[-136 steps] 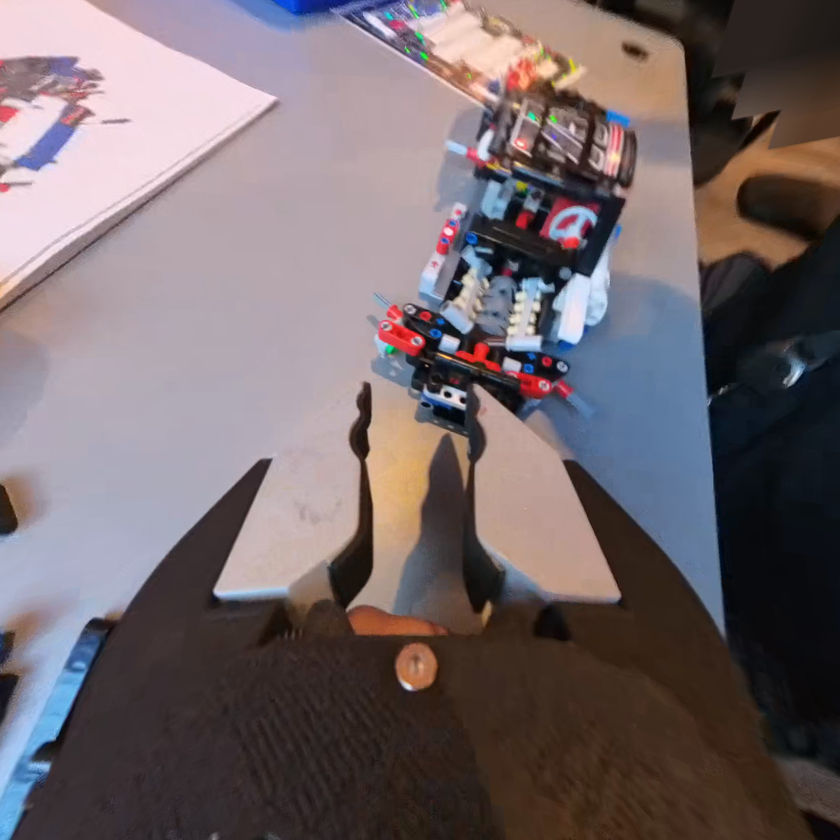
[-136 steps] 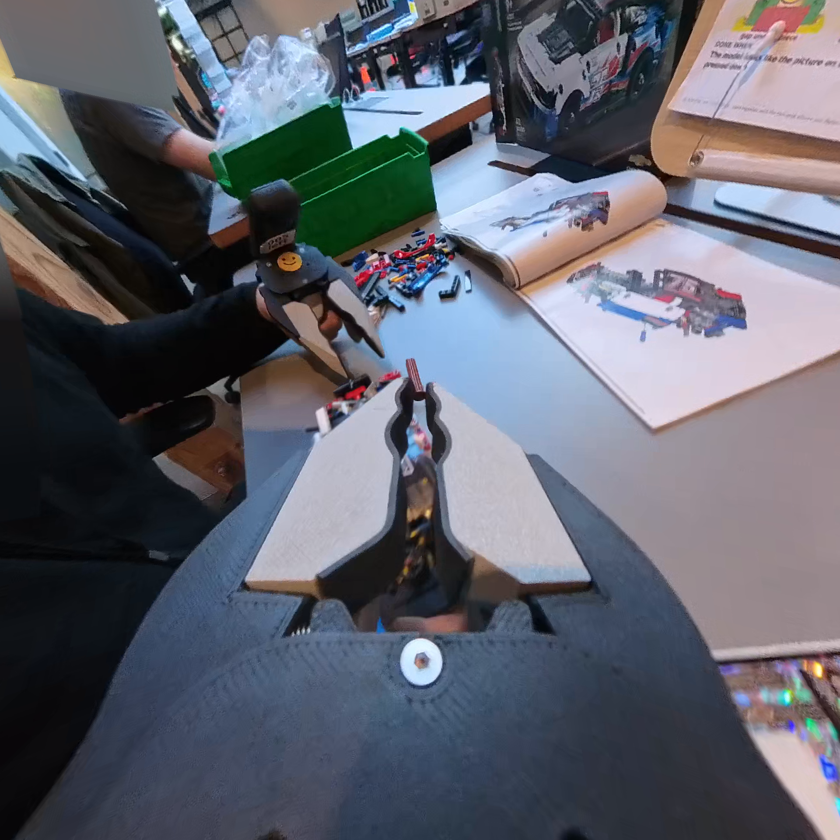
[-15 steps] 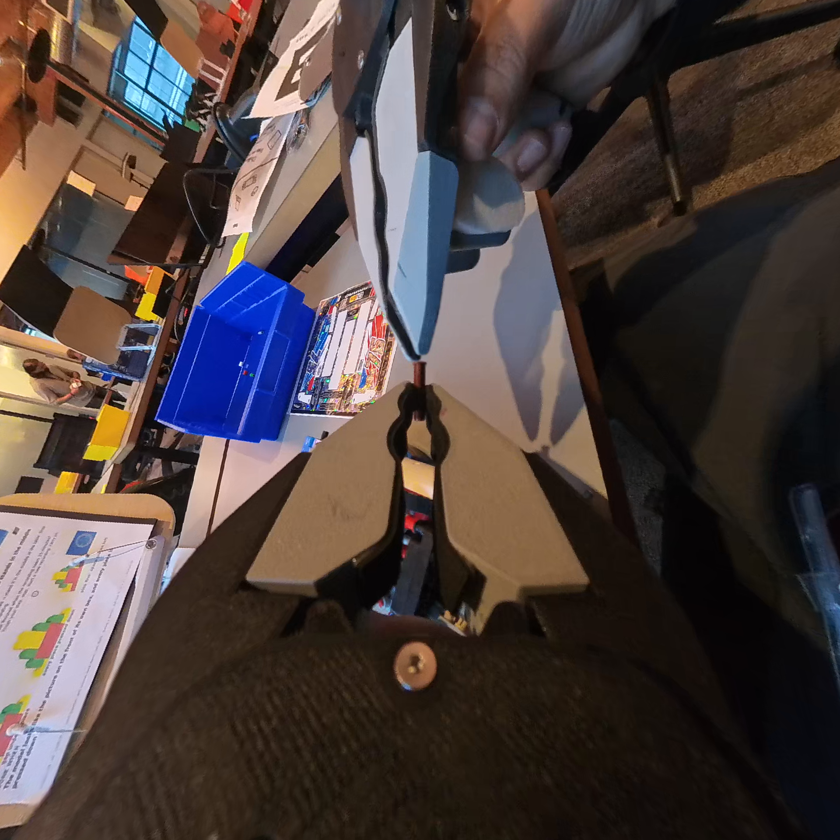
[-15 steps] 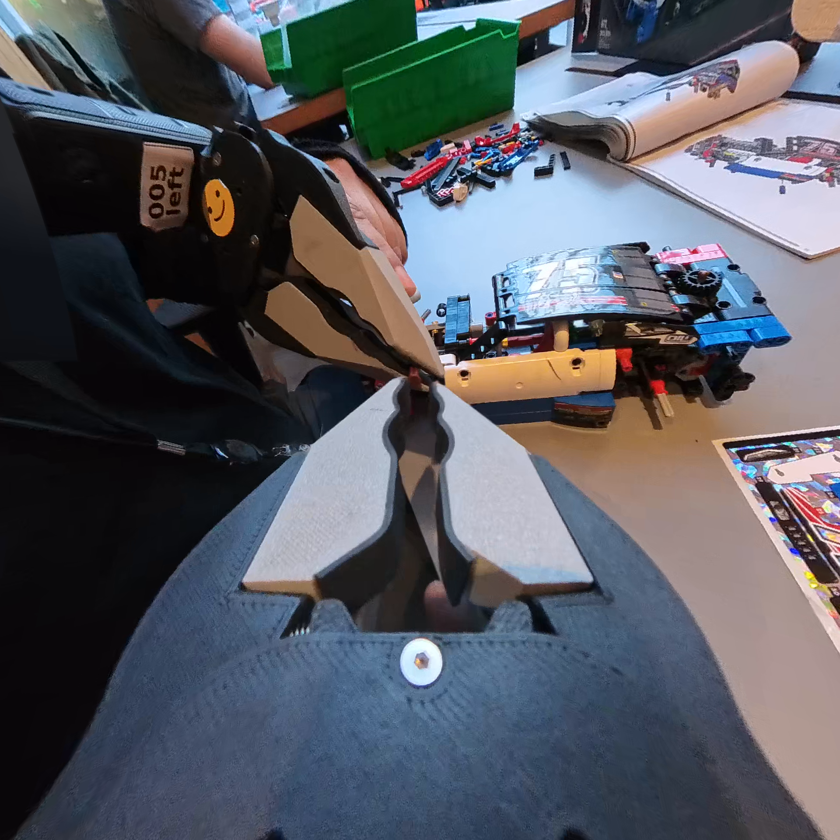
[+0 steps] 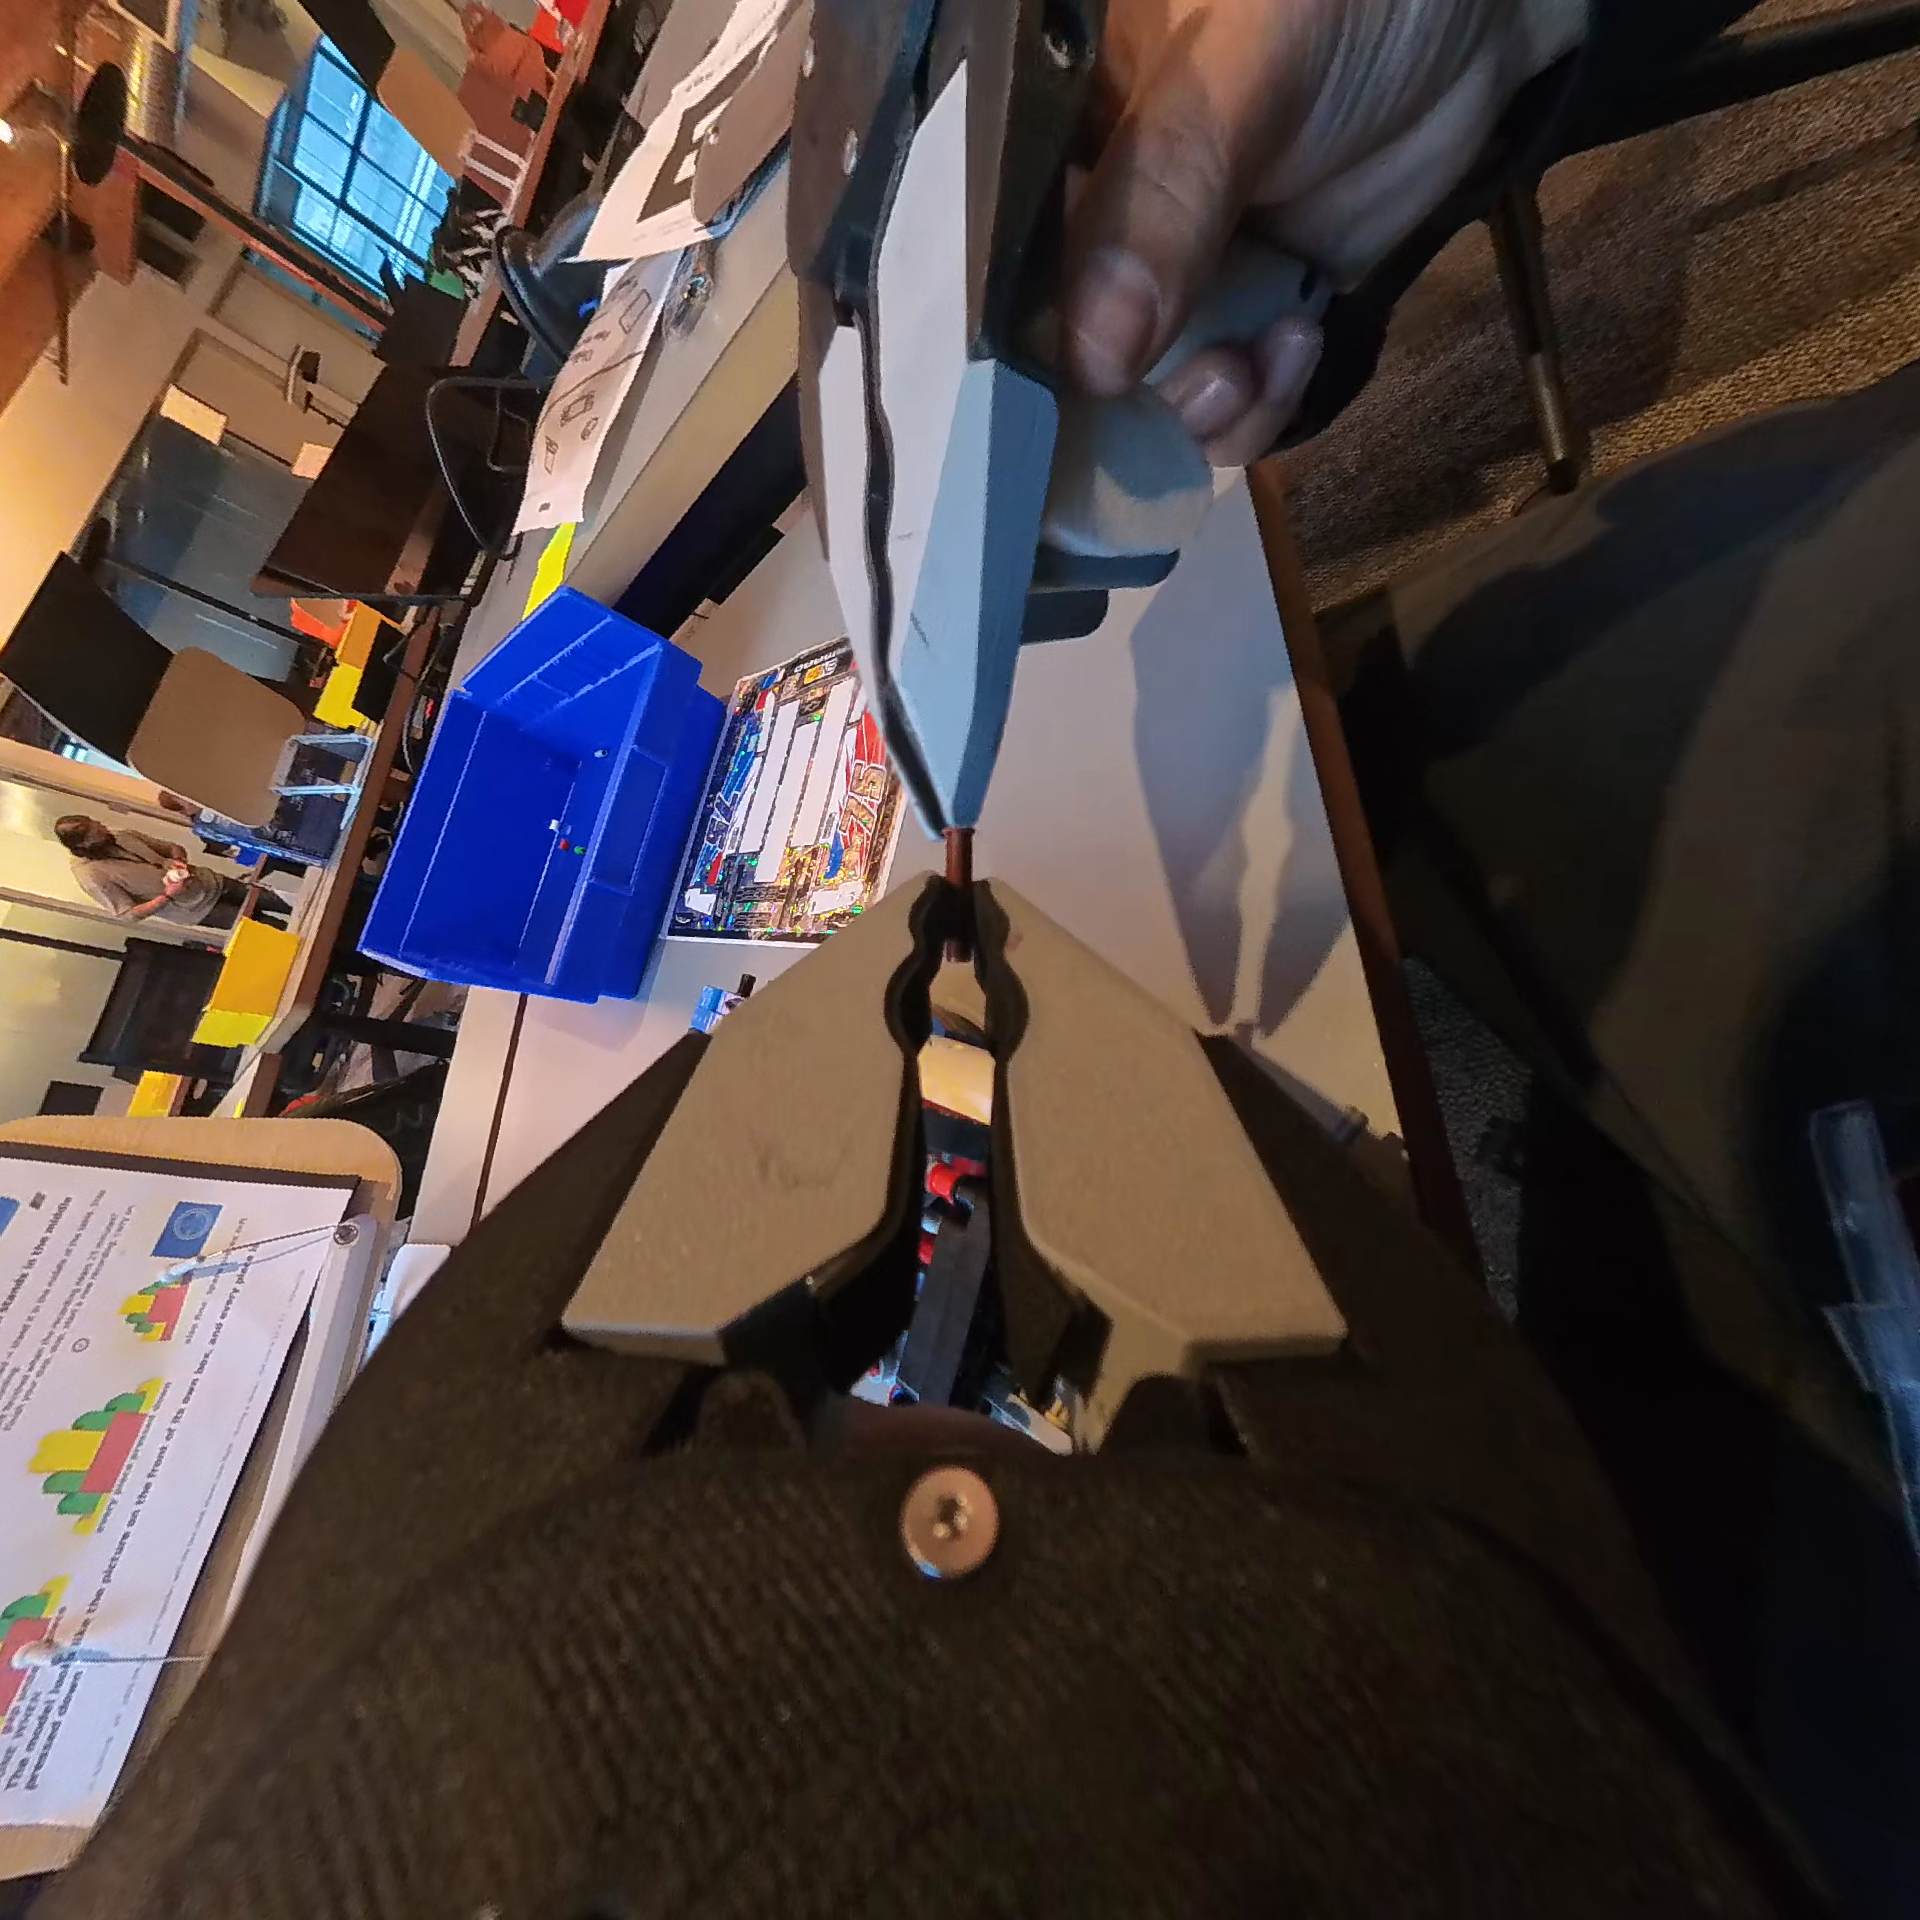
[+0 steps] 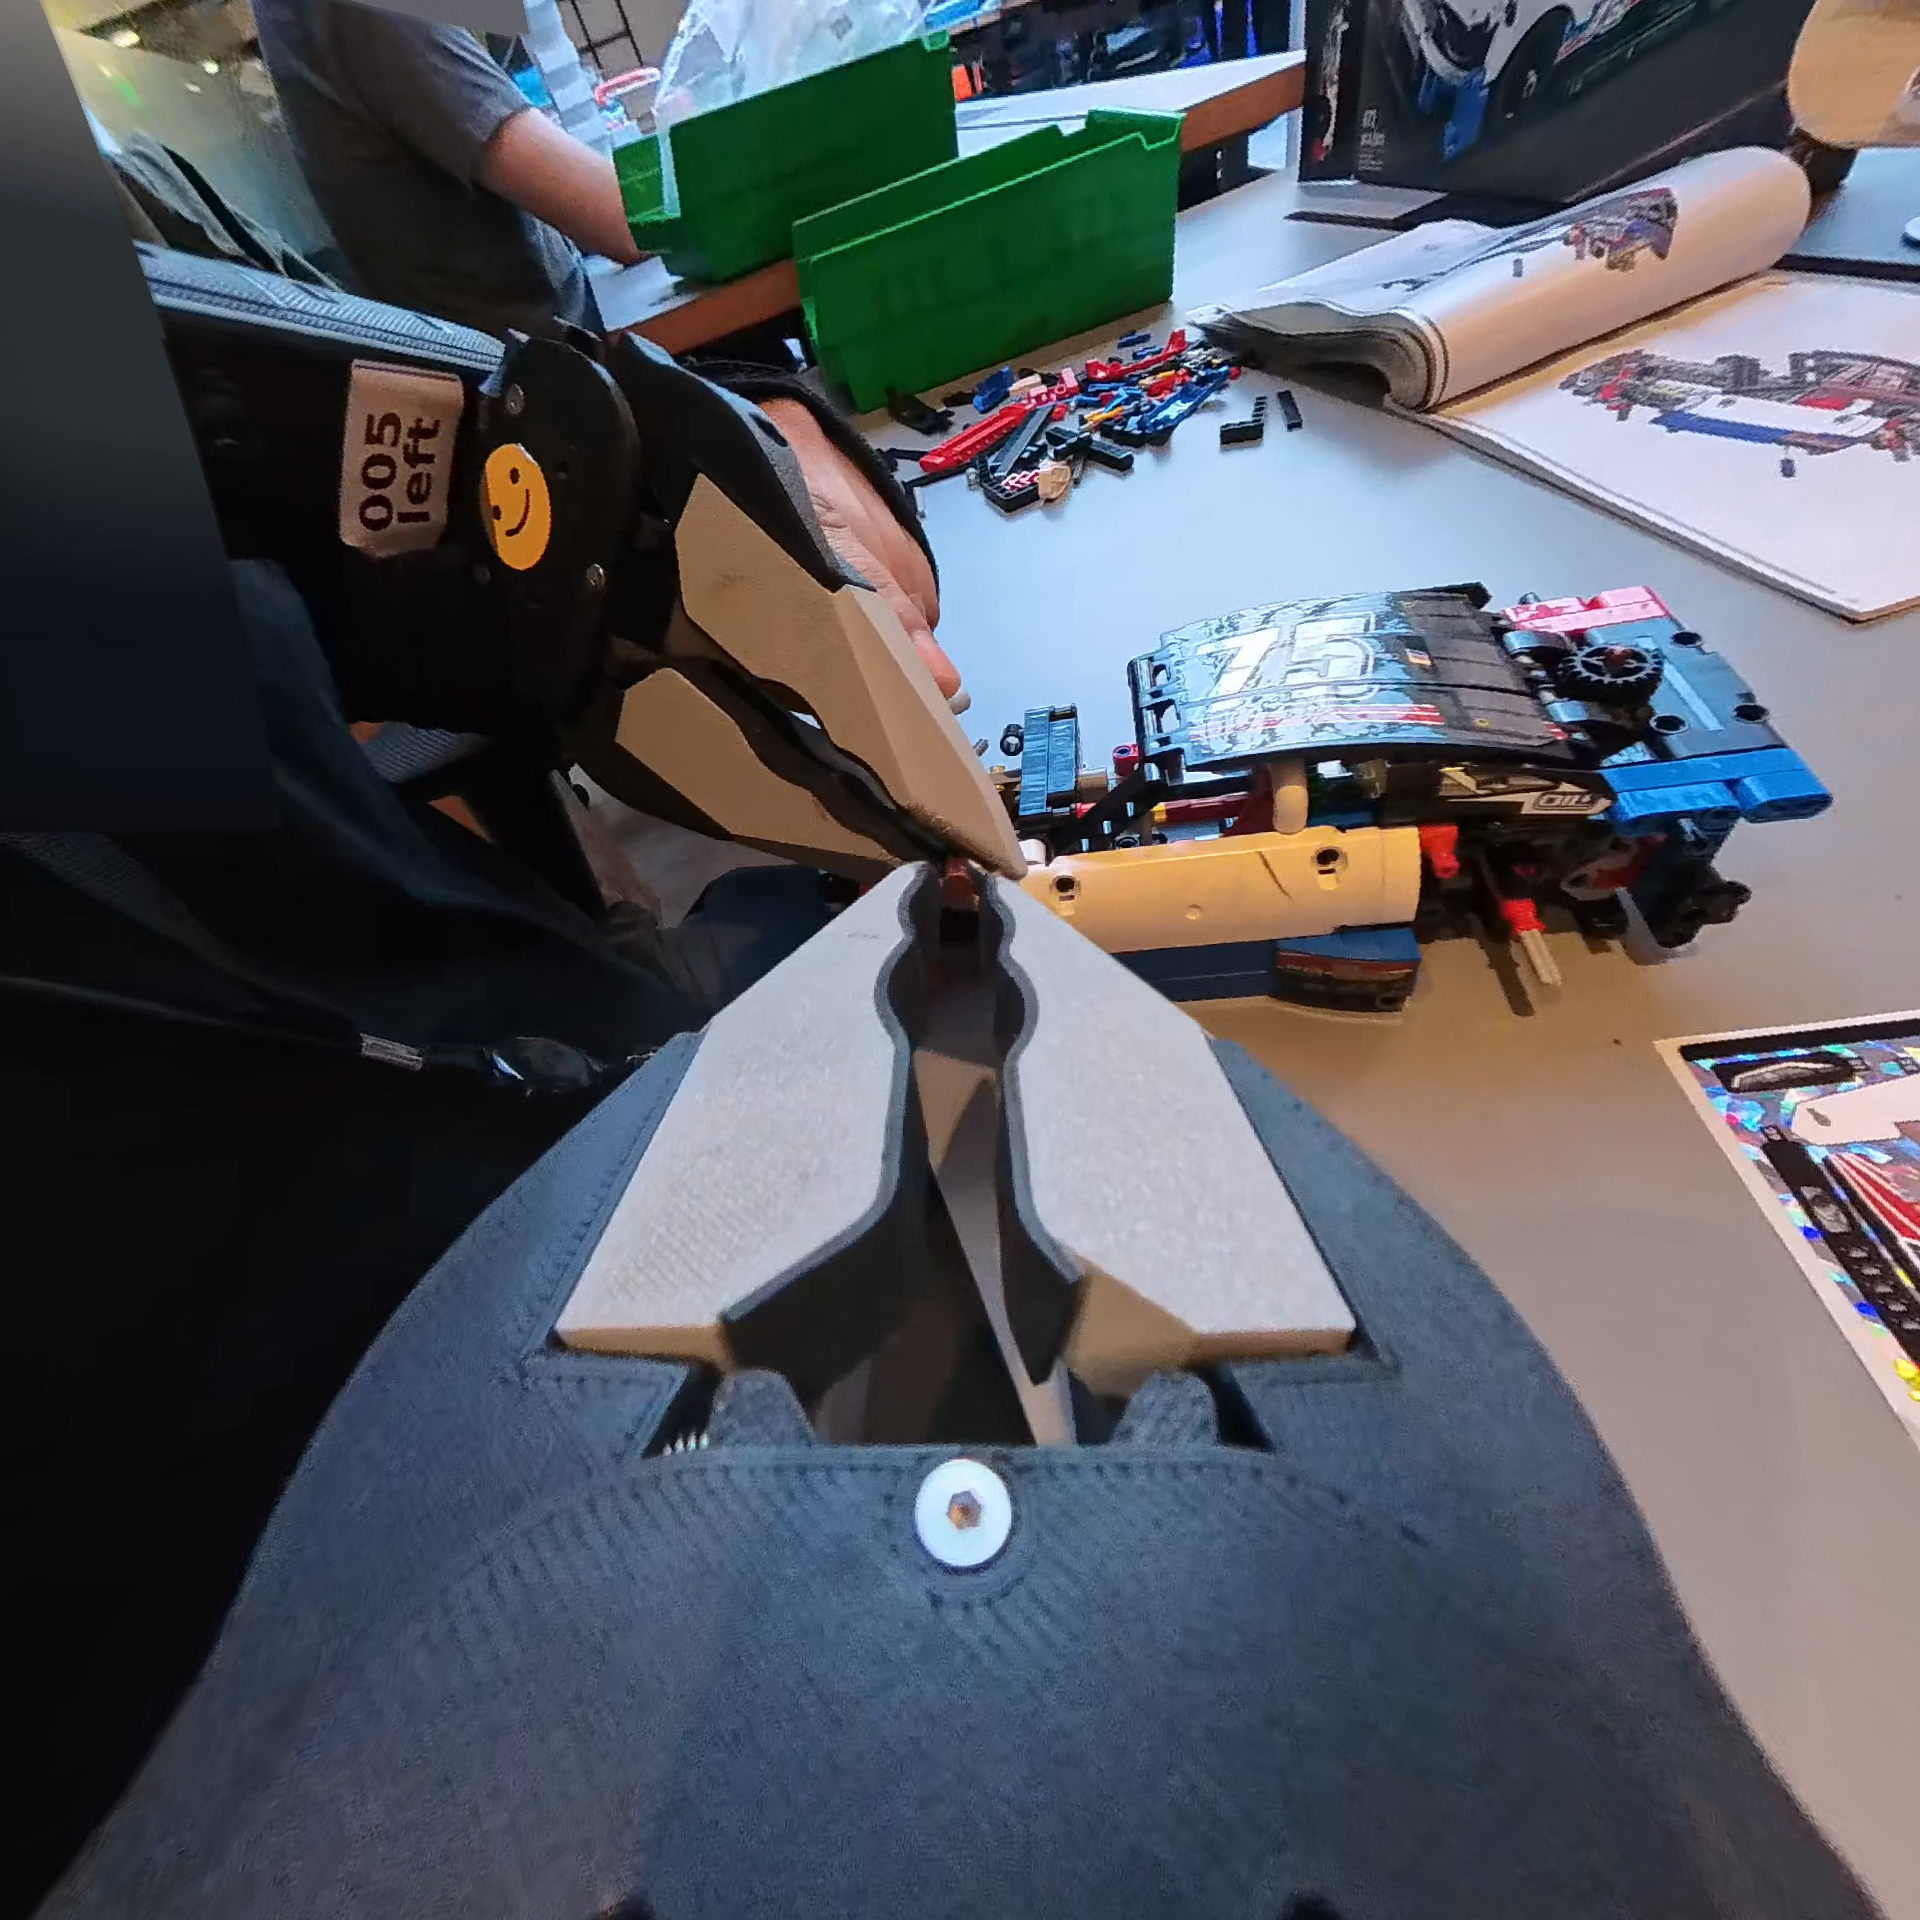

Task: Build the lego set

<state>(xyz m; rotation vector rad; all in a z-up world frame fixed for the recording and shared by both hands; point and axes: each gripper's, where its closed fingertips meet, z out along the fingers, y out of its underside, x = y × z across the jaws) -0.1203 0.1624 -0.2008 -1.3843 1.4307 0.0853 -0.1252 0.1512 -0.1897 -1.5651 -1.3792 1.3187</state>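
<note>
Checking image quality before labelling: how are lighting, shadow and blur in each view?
Left wrist view: horizon tilted, warm background light, right gripper casts a hard shadow on the table, far right underexposed. Right wrist view: evenly lit and sharp on the lego car, dark left edge, wide-angle bending.

Your grey counter [image 6: 1195, 561] carries the half-built lego car [image 6: 1382, 790]; loose pieces [image 6: 1081, 416], open instruction book [image 6: 1621, 343], sticker sheet [image 6: 1829, 1153] around it.

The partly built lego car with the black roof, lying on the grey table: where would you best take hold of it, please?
Probably across the partly built lego car at its long white side panel and black roof: it lies lengthwise, so come from the near side, clear of protruding red pins.
</note>
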